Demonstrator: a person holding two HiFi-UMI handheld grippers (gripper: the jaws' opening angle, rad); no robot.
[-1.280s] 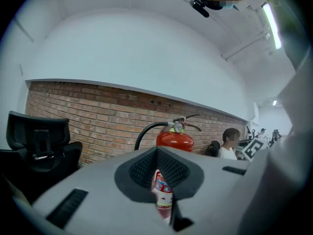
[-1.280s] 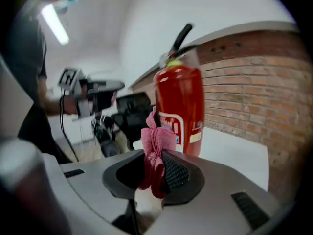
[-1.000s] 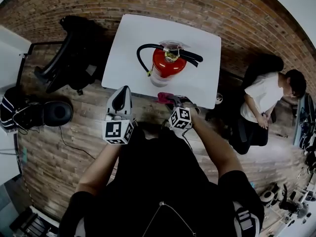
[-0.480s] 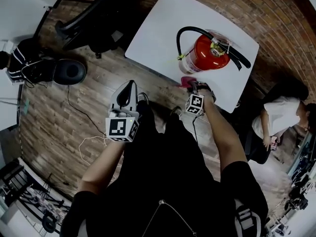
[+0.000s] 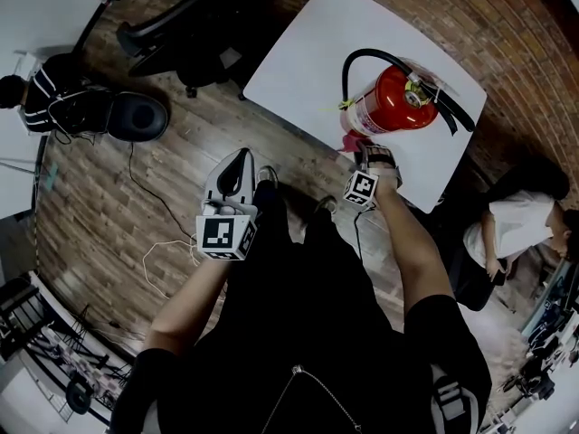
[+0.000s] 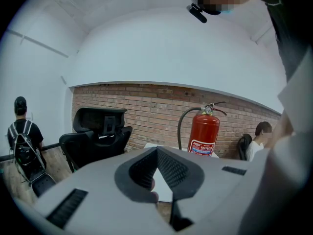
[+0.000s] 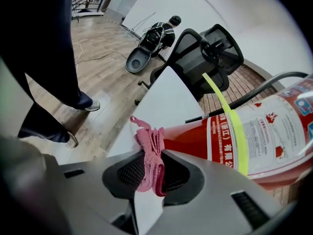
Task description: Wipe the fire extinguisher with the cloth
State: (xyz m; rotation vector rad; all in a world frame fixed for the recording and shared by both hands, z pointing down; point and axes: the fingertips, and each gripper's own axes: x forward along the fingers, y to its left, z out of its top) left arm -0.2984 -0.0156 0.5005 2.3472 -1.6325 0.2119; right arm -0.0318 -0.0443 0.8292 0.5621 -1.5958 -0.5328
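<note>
A red fire extinguisher (image 5: pixel 391 98) with a black hose stands upright on the white table (image 5: pixel 312 57). It shows large in the right gripper view (image 7: pixel 254 131), and farther off in the left gripper view (image 6: pixel 204 135). My right gripper (image 5: pixel 364 156) is shut on a folded pink cloth (image 5: pixel 351 140). That cloth (image 7: pixel 146 131) sits against the extinguisher's lower body, pinched between the right gripper's jaws (image 7: pixel 151 155). Away from the table, over the wooden floor, my left gripper (image 5: pixel 237 172) is held with its jaws together and nothing in them (image 6: pixel 157 153).
A black office chair (image 5: pixel 181 21) stands left of the table. A dark bag (image 5: pixel 86 111) and loose cables (image 5: pixel 149 247) lie on the floor at left. One person sits at the right (image 5: pixel 507 233), and another with a backpack (image 6: pixel 22 141) is far left.
The head view has swung, so the table now sits upper right. My right gripper has carried the pink cloth up to the extinguisher's base. The left gripper stays low by my side.
</note>
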